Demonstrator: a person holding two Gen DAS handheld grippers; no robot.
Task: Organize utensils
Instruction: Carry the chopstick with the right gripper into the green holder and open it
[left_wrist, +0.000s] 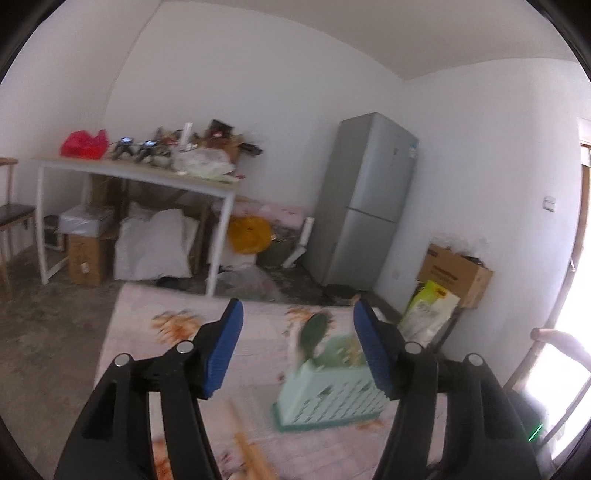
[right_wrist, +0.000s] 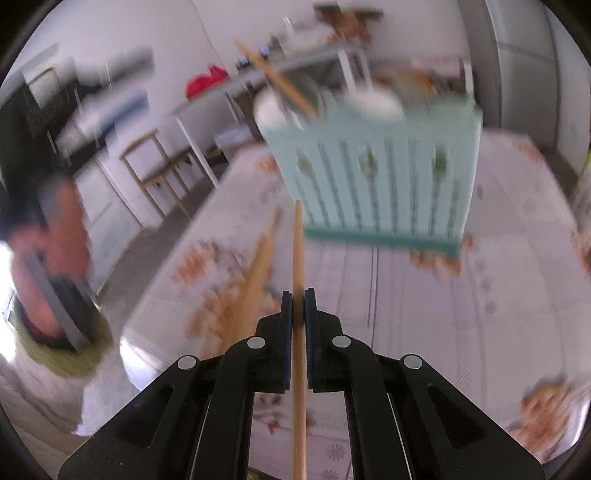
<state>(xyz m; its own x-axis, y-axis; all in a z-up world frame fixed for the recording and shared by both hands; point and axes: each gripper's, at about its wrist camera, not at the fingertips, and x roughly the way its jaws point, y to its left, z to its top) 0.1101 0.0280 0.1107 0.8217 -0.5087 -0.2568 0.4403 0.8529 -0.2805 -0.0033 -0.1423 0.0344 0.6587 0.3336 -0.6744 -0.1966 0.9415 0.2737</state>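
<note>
A mint-green slotted utensil holder (left_wrist: 328, 395) (right_wrist: 380, 173) stands on the floral tablecloth (left_wrist: 258, 332) (right_wrist: 424, 314). A dark green spoon (left_wrist: 314, 328) sticks out of it. In the right wrist view a white spoon (right_wrist: 376, 99) and wooden chopsticks (right_wrist: 280, 83) also rise from it. My left gripper (left_wrist: 298, 303) is open, blue pads wide apart, nothing between them, with the holder just ahead and to the right. My right gripper (right_wrist: 298, 293) is shut on a single wooden chopstick (right_wrist: 297, 240) that points toward the holder's base. More chopsticks (right_wrist: 258, 266) (left_wrist: 251, 454) lie on the cloth.
A person's blurred hand (right_wrist: 51, 236) is at the left, off the table's left edge. Behind are a grey fridge (left_wrist: 369, 199), a cluttered white table (left_wrist: 140, 173), a cardboard box (left_wrist: 458, 273) and a wooden chair (right_wrist: 159, 170).
</note>
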